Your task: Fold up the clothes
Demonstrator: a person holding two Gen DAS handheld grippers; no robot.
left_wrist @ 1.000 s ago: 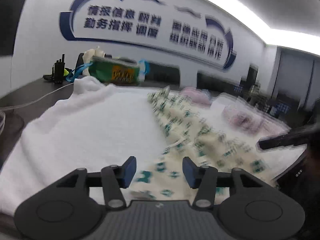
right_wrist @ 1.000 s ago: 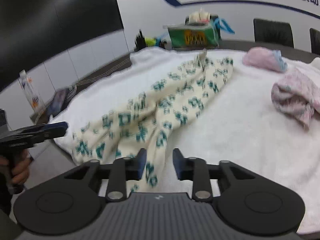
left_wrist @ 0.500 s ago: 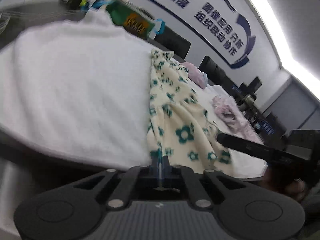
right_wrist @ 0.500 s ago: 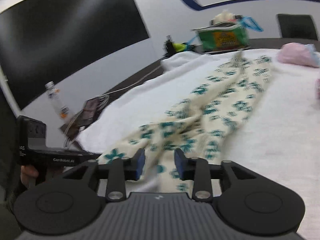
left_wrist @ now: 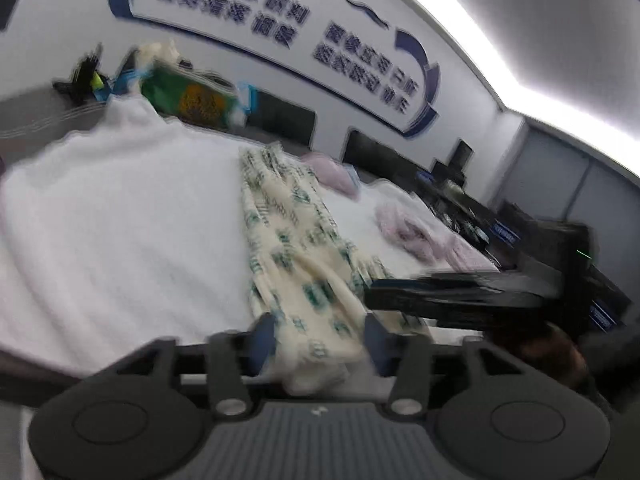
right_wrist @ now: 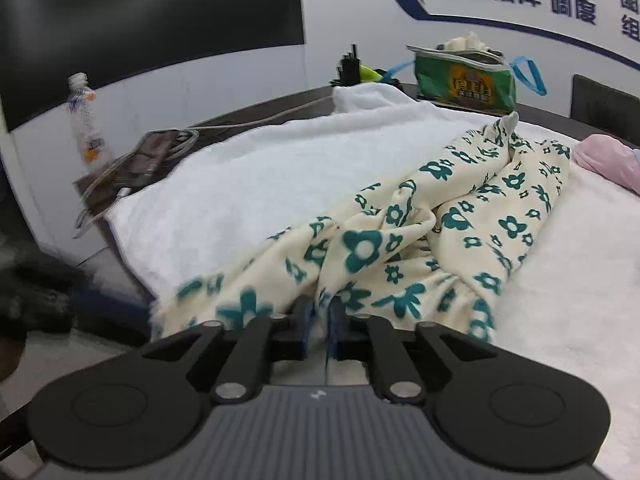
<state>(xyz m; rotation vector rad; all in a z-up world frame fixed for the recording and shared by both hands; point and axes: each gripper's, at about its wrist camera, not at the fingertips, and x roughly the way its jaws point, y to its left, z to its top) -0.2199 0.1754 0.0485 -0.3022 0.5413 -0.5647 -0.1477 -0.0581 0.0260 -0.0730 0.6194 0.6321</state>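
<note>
A cream garment with teal flowers lies lengthwise on the white blanket that covers the table. My left gripper is at the garment's near end; its jaws are opening, and a bunch of hem sits between the spread blue pads. My right gripper is at the near hem too, its jaws closing to a narrow gap with a fold of the flowered cloth pinched in it. From the left wrist, the right gripper shows as a blurred black bar reaching in from the right.
Two pink garments lie on the blanket's right side. A green bag stands at the far end. A plastic bottle and a phone with cables sit near the table's left edge.
The left jaws, shut half a second ago, now stand apart around the hem, and that view has rolled. The right jaws have narrowed onto the cloth as the gripper moved in and lower.
</note>
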